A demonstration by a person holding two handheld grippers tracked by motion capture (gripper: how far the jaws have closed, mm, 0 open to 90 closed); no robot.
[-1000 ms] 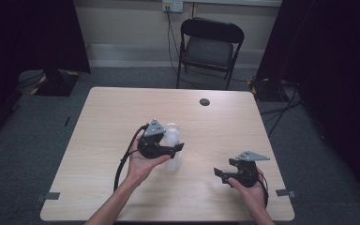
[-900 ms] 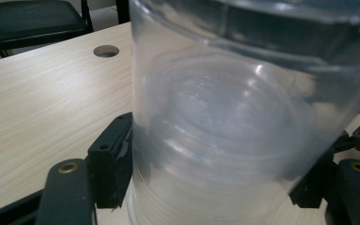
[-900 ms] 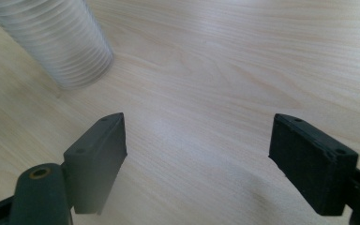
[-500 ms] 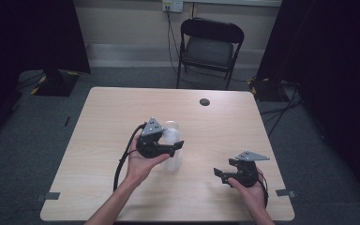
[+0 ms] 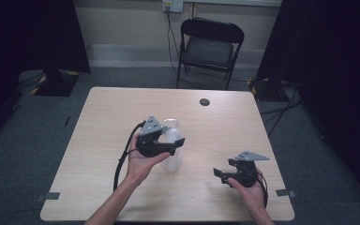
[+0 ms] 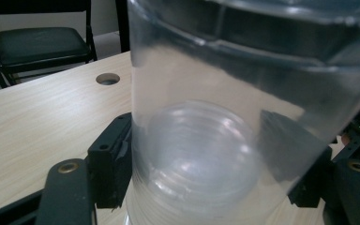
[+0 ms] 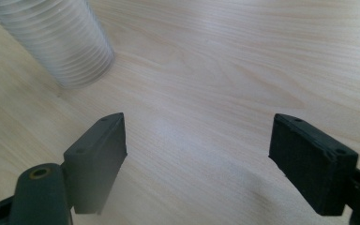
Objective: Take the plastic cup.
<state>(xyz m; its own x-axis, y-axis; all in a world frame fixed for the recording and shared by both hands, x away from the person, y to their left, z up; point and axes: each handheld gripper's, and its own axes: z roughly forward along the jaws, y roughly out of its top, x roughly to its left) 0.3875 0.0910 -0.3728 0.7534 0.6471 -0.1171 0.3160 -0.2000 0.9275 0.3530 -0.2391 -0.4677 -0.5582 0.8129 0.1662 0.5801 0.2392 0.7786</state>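
Near the middle of the pale wooden table (image 5: 98, 126), your left gripper (image 5: 176, 145) clamps the clear ribbed plastic cup stack (image 5: 172, 154), its jaws pressed against both sides, the stack's base resting on the table. Toward the table's right front corner, your right gripper (image 5: 221, 172) hovers with jaws spread, holding nothing.

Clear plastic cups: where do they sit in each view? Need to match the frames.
High view: the clear plastic cups stand at table centre, between the jaws of the left gripper.
Left gripper view: the stack rises close up between the two black jaws.
Right gripper view: its ribbed side sits in the top left corner, beyond the open right gripper.
Shared landmark: the pale wooden table.
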